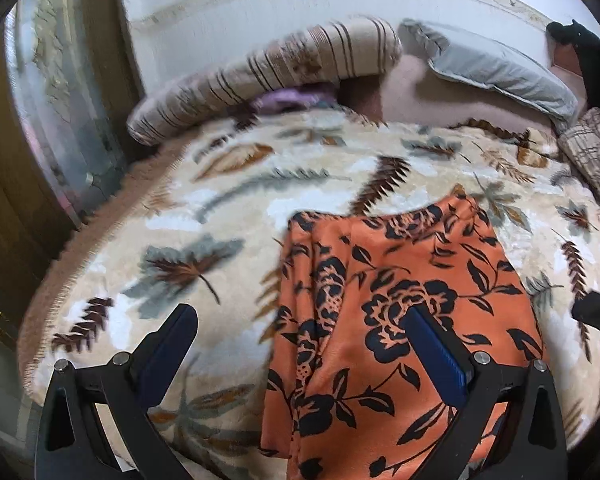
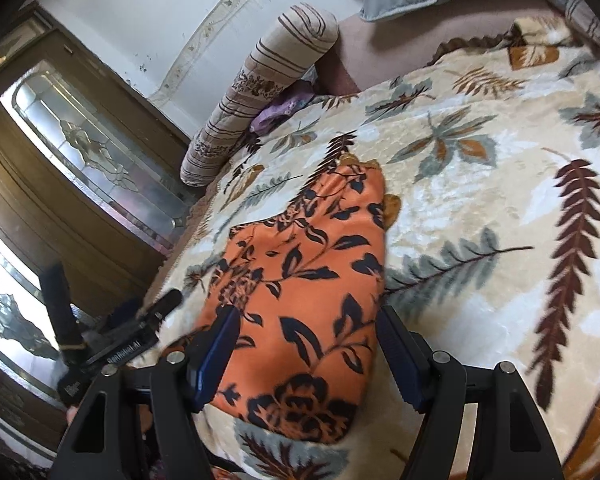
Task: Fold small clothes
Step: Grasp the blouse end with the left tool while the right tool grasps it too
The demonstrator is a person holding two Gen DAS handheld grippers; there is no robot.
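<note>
Spread over one big bed is lying a cream blanket [image 1: 204, 208] with leaf pictures in grey, brown and orange. One orange cloth [image 1: 400, 304] with black flowers is lying flat on that blanket. In the left wrist view it is filling the lower middle and lower right of the frame. In the right wrist view it [image 2: 304, 280] is sitting in the lower middle.

Two grippers are showing. The left gripper [image 1: 300, 344] is holding its two blue fingers wide apart. One finger is hanging over the blanket at the lower left, and the other is hanging over the orange cloth at the lower right. Nothing is being pinched. The right gripper [image 2: 308, 344] is also standing with its two fingers apart, one on each side of the near end of the cloth, not squeezing it.

At the top of the frames, one striped roll pillow [image 1: 268, 76] and one grey pillow [image 1: 496, 72] are resting by the white wall [image 1: 228, 4]. One small purple thing [image 1: 284, 100] is peeking out under the striped pillow. One wooden cupboard with glass [image 2: 92, 160] is standing at the left.
</note>
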